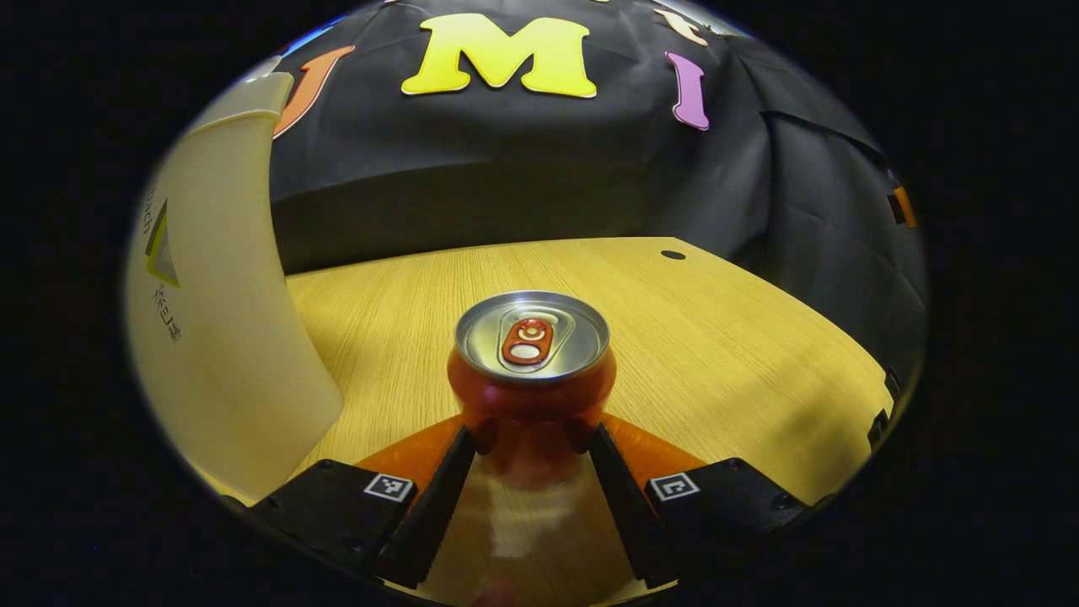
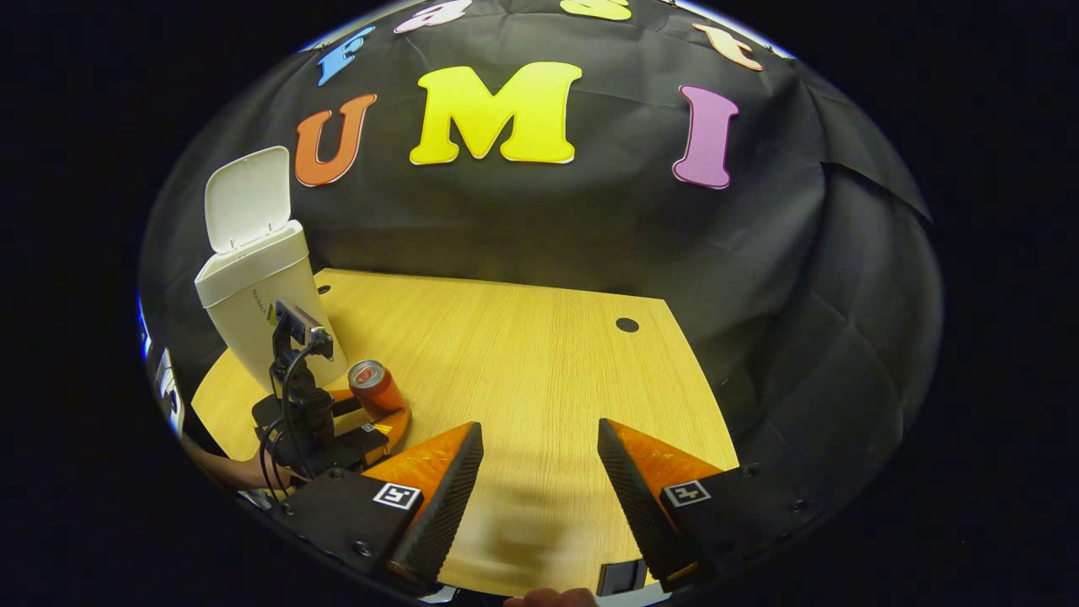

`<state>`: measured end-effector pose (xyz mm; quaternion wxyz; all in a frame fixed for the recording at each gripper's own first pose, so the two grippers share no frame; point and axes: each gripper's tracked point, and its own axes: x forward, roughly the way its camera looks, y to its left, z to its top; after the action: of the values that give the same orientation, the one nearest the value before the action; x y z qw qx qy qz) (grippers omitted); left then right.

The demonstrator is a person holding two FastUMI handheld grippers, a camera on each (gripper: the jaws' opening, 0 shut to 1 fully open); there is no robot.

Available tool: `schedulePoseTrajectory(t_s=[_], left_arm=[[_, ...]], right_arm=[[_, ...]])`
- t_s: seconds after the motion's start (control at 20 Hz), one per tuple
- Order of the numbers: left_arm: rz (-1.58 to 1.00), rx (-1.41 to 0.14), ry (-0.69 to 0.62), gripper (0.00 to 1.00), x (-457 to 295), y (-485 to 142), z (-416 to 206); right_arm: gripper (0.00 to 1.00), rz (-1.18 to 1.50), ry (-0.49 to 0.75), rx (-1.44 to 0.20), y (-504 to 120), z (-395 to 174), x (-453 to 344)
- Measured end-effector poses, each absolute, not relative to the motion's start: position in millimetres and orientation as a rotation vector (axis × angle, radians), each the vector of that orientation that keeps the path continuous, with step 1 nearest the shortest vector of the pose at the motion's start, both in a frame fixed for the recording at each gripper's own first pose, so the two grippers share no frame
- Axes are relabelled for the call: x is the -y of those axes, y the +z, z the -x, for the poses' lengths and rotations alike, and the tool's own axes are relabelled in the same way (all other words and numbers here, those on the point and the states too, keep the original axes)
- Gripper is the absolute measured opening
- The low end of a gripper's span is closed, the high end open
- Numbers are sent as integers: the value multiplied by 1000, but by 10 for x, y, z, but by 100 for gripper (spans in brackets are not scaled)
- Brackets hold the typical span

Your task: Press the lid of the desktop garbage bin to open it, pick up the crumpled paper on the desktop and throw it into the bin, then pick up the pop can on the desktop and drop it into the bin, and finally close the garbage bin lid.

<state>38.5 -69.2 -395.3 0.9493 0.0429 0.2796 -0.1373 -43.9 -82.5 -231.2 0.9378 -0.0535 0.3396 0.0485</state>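
Can (image 1: 531, 379) red with silver top, upright, clamped by left gripper (image 1: 533, 440), right gripper (image 2: 539, 459) spread, bin (image 2: 261, 295) lid up

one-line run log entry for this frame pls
stage: can pickup | left gripper: shut on pop can | right gripper: open | bin lid: open

A pale wooden table (image 2: 539, 371) filled the middle of the right gripper view and the lower centre of the left gripper view (image 1: 716, 337), its grain running away from the camera. A small dark hole (image 2: 626, 324) sat near its far right corner. On it, at the left of the right gripper view, stood a white bin (image 2: 265, 312) with its lid up. Just right of the bin stood a red can (image 2: 375, 386), upright, silver top showing.
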Motion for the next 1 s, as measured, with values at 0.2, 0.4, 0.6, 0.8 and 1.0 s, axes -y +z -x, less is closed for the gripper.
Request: schedulePoseTrajectory(t_s=[0.2, 0.4, 0.6, 0.8, 1.0], left_arm=[[-94, -523, -291, 85, 718, -3644, -372], [-103, -448, -325, 85, 837, -3063, -352], [-105, -382, -334, 84, 908, -2440, -337], [-118, -291, -279, 84, 738, -1713, -427], [-122, -199, -185, 84, 369, -1054, -605]], right_arm=[[88, 97, 98, -674, -2241, 417, 778], [88, 59, 92, -634, -2117, 394, 704], [89, 61, 89, -587, -1925, 380, 722], [88, 40, 74, -532, -1698, 350, 764], [88, 15, 73, -484, -1552, 291, 750]])
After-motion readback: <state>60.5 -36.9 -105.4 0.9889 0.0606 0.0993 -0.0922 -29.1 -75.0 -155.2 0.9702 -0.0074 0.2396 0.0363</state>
